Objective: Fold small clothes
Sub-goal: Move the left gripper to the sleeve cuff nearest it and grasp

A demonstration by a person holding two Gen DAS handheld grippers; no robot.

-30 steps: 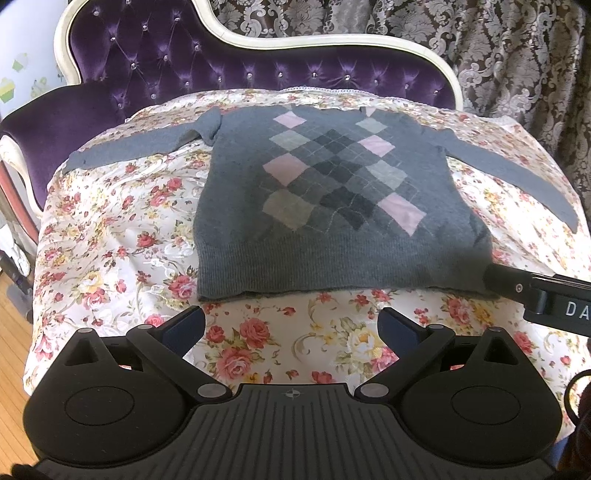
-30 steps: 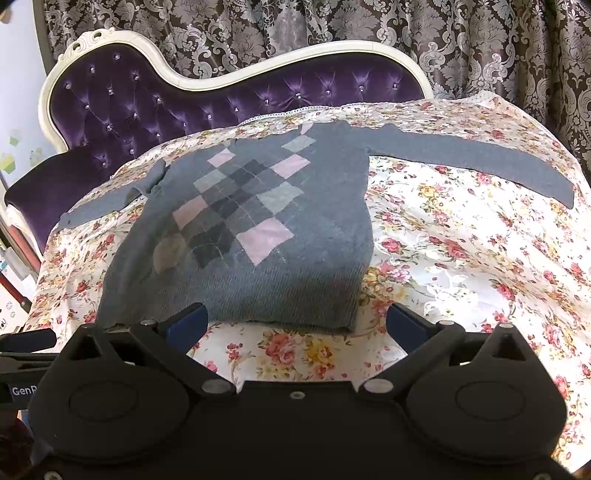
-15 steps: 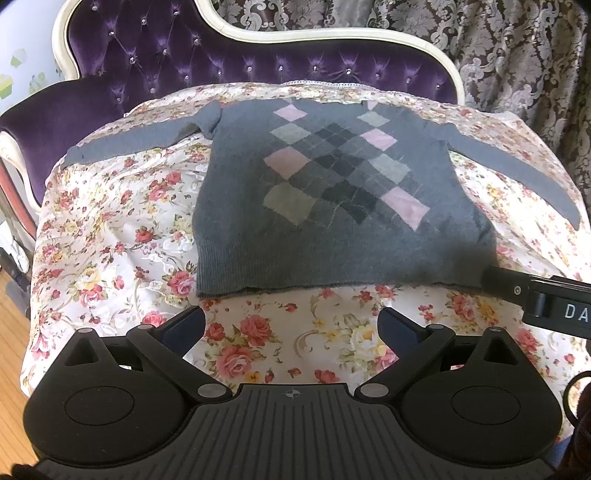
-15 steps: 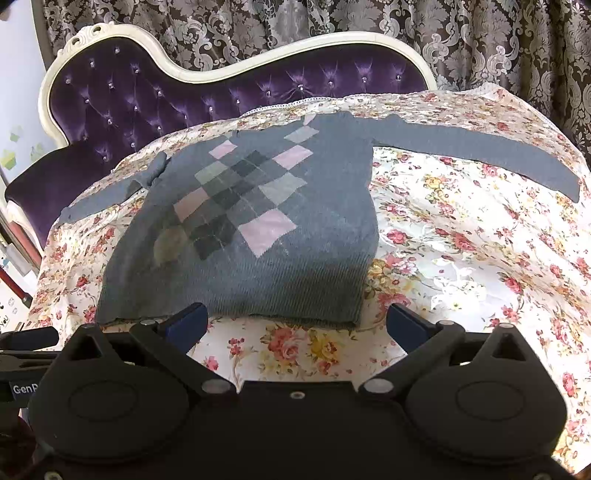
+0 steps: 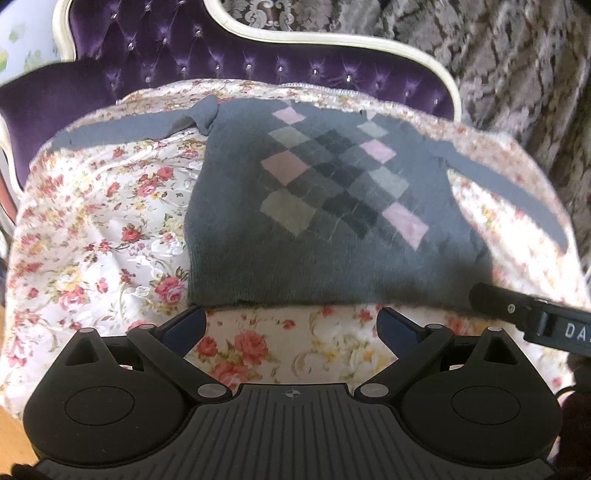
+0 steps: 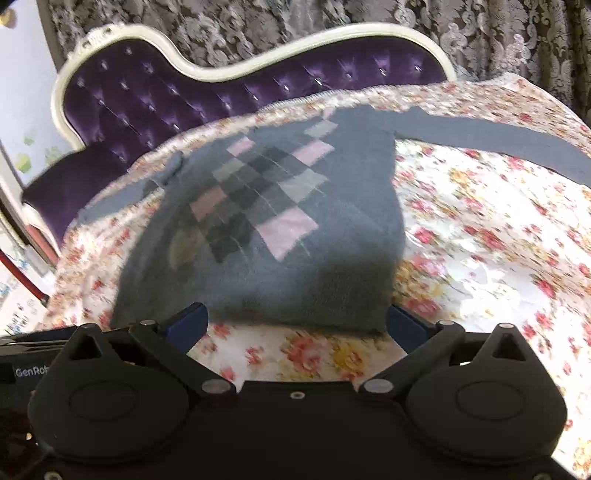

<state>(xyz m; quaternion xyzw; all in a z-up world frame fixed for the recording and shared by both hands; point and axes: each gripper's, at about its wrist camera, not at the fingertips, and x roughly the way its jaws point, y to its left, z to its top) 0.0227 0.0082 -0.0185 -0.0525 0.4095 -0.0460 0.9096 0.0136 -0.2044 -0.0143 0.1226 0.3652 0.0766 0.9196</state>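
A small grey sweater (image 5: 332, 206) with a pink and grey diamond pattern lies flat, front up, on a floral cloth (image 5: 92, 229), both sleeves spread sideways. My left gripper (image 5: 291, 326) is open just short of the sweater's bottom hem, nothing between its fingers. In the right wrist view the same sweater (image 6: 280, 221) fills the middle, and my right gripper (image 6: 295, 325) is open at the hem, its right finger near the sweater's lower right corner. The right gripper's body (image 5: 532, 317) shows at the right edge of the left wrist view.
The floral cloth covers a purple tufted sofa (image 6: 184, 96) with a cream frame. Patterned curtains (image 6: 295, 22) hang behind it. Bare floral cloth (image 6: 480, 240) stretches right of the sweater. Wooden floor (image 5: 7, 435) shows at the lower left.
Both grippers have moved forward and lower toward the sweater's bottom hem, which now sits right at their fingertips. Both stay open. The sweater has not moved.
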